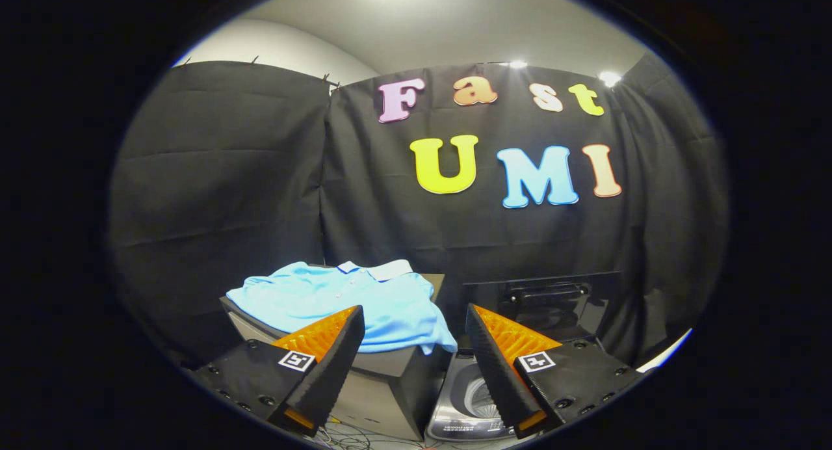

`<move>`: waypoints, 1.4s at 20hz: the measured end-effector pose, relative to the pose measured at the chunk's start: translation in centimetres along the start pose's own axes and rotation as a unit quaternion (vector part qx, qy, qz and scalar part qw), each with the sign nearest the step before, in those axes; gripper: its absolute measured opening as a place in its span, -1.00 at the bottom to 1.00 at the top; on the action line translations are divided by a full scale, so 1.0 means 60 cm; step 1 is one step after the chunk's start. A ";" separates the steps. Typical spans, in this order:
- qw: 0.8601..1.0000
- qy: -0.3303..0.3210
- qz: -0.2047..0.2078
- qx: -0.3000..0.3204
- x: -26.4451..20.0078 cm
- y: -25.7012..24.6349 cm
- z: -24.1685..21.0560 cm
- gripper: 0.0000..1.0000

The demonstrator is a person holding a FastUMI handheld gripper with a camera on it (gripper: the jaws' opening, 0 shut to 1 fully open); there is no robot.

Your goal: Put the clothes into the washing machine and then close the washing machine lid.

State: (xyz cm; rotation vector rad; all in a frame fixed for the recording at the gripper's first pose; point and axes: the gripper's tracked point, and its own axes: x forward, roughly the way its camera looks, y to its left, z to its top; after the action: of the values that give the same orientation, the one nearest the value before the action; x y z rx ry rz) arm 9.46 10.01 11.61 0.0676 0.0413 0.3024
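Gripper: the gripper point(414, 317) is held above the scene with its two fingers spread wide apart and nothing between them; neither finger touches anything.
Shirt: a light blue polo shirt point(351, 300) with a white collar lies spread flat on top of a dark box, just beyond the left finger point(325, 346). One corner of the shirt hangs over the box's right edge, toward the washing machine.
Box: the box point(390, 385) stands just left of the washing machine, its top higher than the machine's opening.
Washing machine: the washing machine point(465, 404) sits low, partly behind the right finger point(500, 359). Its drum opening shows between the two fingers.
Lid: the lid point(546, 300) is raised upright behind the opening, leaning back near the black cloth wall point(214, 196).
Floor: a few thin cables point(351, 440) lie in front of the box.
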 end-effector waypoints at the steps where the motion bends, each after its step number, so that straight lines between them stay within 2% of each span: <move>1: 1.000 0.007 0.006 0.003 0.010 0.009 0.004 0.95; 6: 0.999 0.030 0.043 0.011 0.068 0.062 0.026 0.95; 11: 0.993 0.091 0.075 -0.008 0.134 0.106 0.009 0.95; 20: 0.981 0.169 0.099 -0.019 0.226 0.166 -0.030 0.95; 28: 0.968 0.225 0.100 -0.040 0.309 0.190 -0.050 0.96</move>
State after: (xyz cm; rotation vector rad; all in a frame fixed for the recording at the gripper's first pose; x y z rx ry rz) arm 23.64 26.60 8.85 -0.0801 0.4748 0.5167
